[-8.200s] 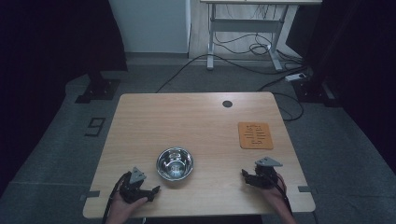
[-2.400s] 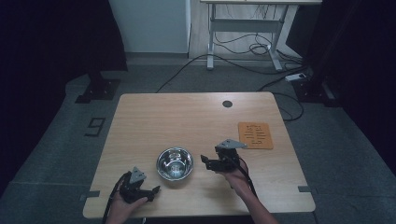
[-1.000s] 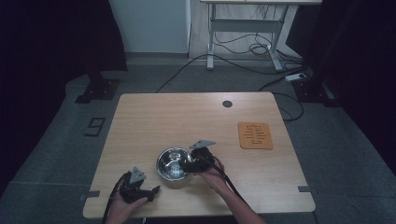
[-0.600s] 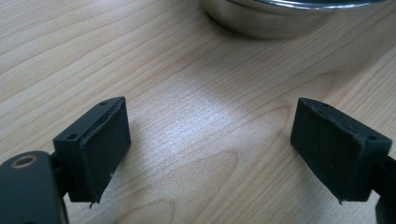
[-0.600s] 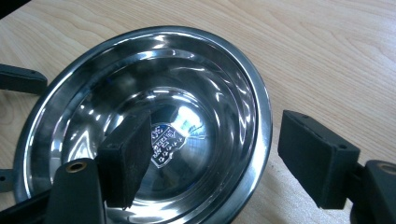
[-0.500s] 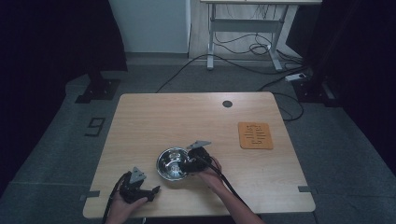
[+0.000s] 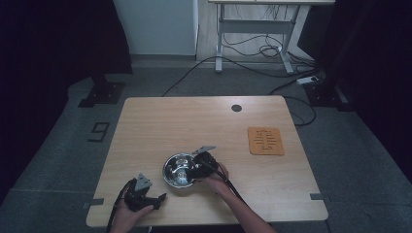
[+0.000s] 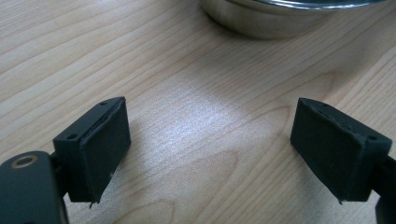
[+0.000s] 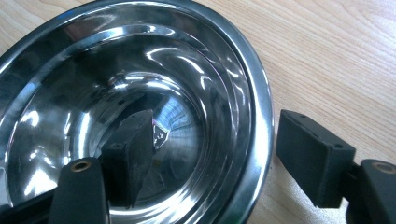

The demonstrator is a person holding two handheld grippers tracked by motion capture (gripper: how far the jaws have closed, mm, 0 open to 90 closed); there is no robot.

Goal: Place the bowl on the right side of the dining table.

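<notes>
Jaws on my right gripper [image 9: 212, 161] stand apart and straddle the rim of the stainless steel bowl [image 9: 140, 93]: one jaw sits inside the bowl, the other outside over the wood, with a gap on either side of the rim, so nothing is clamped. From the high view I see the right gripper [image 7: 197, 167] at the bowl's [image 7: 176, 171] right side, my right hand [image 7: 217, 175] behind it and the forearm coming in from the near edge of the table [image 7: 194, 121]. The bowl stands upright, close to the near edge and a little left of the middle.

On my left gripper [image 8: 208, 149] the jaws are spread wide with bare wood between them, holding nothing; the bowl's outer wall [image 8: 280, 21] shows at the top of that view, apart from the jaws. From above, the left gripper [image 7: 154, 199] sits near the near-left corner in my left hand [image 7: 127, 213].

An orange mat [image 7: 265, 141] lies toward the right edge, and a small dark round hole [image 7: 236, 108] sits by the far edge.
</notes>
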